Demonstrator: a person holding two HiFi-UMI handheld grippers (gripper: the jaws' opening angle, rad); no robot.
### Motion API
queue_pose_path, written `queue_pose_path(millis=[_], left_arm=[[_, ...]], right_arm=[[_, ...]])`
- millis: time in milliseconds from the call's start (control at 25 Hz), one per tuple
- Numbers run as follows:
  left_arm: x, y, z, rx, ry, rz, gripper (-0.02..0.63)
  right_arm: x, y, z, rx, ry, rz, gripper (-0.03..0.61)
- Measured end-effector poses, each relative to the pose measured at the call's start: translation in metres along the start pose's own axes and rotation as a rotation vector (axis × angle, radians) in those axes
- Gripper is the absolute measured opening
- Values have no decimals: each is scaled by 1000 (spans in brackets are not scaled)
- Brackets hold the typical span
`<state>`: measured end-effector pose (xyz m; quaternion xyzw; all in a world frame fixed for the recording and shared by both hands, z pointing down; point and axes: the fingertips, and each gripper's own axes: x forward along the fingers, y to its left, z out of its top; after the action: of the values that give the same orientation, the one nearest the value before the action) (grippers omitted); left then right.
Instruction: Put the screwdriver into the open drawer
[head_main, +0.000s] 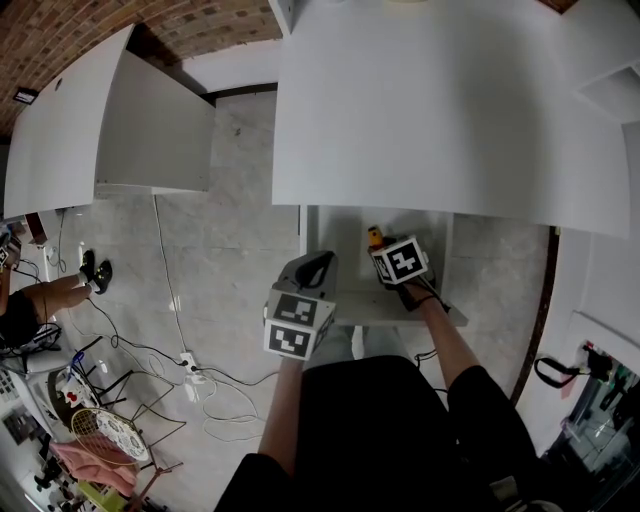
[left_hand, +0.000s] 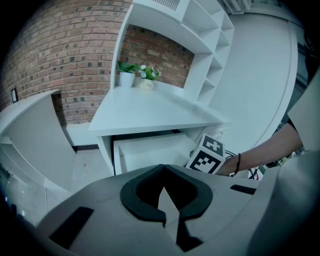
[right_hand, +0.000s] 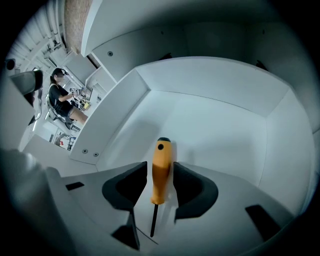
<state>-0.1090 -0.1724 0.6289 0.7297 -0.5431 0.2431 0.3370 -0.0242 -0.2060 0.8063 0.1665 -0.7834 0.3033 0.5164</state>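
The screwdriver (right_hand: 160, 180) has an orange handle and a thin dark shaft. It stands between the jaws of my right gripper (right_hand: 163, 165), handle end toward the floor of the open white drawer (right_hand: 220, 125). The pads stand a little off the handle, so this gripper is open. In the head view the orange handle (head_main: 375, 237) shows just beyond the right gripper (head_main: 388, 256), inside the drawer (head_main: 345, 245) under the desk. My left gripper (head_main: 318, 266) hangs at the drawer's left front corner, shut and empty. In its own view the left gripper (left_hand: 163, 170) faces the drawer (left_hand: 150, 152).
A white desk top (head_main: 450, 100) overhangs the drawer, and a second white table (head_main: 90, 120) stands to the left. Cables and a power strip (head_main: 190, 372) lie on the grey floor. Potted plants (left_hand: 135, 72) sit on the desk by the shelf unit (left_hand: 200, 45). A seated person (head_main: 20, 310) is far left.
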Motion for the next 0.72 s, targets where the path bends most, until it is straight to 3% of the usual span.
queue_pose_path(millis=[320, 480, 720], left_arm=[[-13, 3, 15, 28, -61, 2, 9], [-24, -1, 28, 57, -103, -6, 9], [-50, -10, 48, 45, -193, -17, 8]], right_arm=[[-27, 4, 18, 20, -84, 19, 129], [-52, 14, 23, -25, -121, 59, 45], [-109, 40, 39, -72, -250, 134, 29]])
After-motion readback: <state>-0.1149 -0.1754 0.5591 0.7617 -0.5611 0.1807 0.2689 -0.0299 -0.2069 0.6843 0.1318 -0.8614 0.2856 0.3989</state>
